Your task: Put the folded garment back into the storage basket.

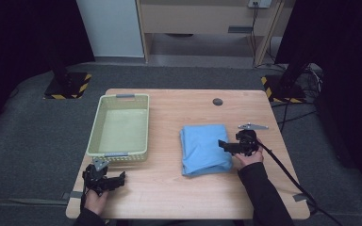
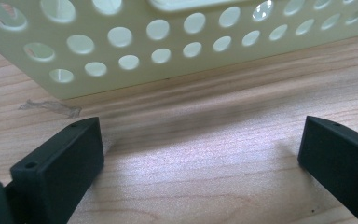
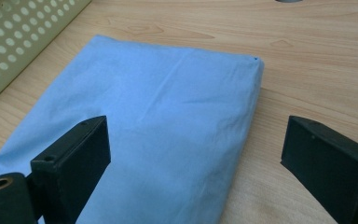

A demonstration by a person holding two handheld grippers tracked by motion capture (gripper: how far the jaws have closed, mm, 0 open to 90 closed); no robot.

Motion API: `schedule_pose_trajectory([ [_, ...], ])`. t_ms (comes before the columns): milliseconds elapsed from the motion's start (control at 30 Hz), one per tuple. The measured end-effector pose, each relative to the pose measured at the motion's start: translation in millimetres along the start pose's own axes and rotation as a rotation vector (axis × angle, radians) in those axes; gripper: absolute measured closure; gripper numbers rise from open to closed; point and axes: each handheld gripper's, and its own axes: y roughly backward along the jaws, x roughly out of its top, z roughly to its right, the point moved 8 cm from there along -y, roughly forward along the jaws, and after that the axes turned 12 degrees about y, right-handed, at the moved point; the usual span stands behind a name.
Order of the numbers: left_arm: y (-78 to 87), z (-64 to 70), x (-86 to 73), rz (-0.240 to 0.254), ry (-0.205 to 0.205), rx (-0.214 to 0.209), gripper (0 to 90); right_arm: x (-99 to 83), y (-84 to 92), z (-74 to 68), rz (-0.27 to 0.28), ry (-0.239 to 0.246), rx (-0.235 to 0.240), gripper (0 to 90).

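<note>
A folded blue cloth point(image 1: 204, 149) lies flat on the wooden worktop point(image 1: 169, 197), to the right of a pale perforated basket point(image 1: 120, 127) and well apart from it. The right gripper point(image 1: 227, 145) sits at the cloth's right edge with its jaws spread wide; in the right gripper view one jaw hangs over the blue fabric and the other over bare wood, so the folded side edge runs between them. Nothing is pinched yet.

The left gripper point(image 1: 117, 180) rests near the front left corner of the worktop, just in front of the basket's near wall, jaws also wide and empty.

The step in hand looks like taking hold of the cloth, probably to carry it to the basket. To do it well, I'd lower the jaws so one slides under the whole stack at the fold rather than catching only the top layer, then close firmly. A shallow bite would likely let the bundle unfold when lifted. The left gripper could steady the far side.
</note>
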Motion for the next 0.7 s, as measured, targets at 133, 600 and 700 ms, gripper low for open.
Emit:
schedule_pose_trajectory([
  [133, 0.0, 0.1, 0.0, 0.000, 0.000, 0.000, 0.0, -0.4, -8.0, 1.5, -0.006, -0.009, 0.006, 8.6],
  [600, 0.0, 0.1, 0.0, 0.000, 0.000, 0.000, 0.0, -9.7, -40.3, -1.8, -0.068, -0.012, 0.029, 11.3],
  [700, 0.0, 0.1, 0.0, 0.000, 0.000, 0.000, 0.0, -11.3, -43.8, -1.2, -0.075, -0.019, 0.031, 11.1],
])
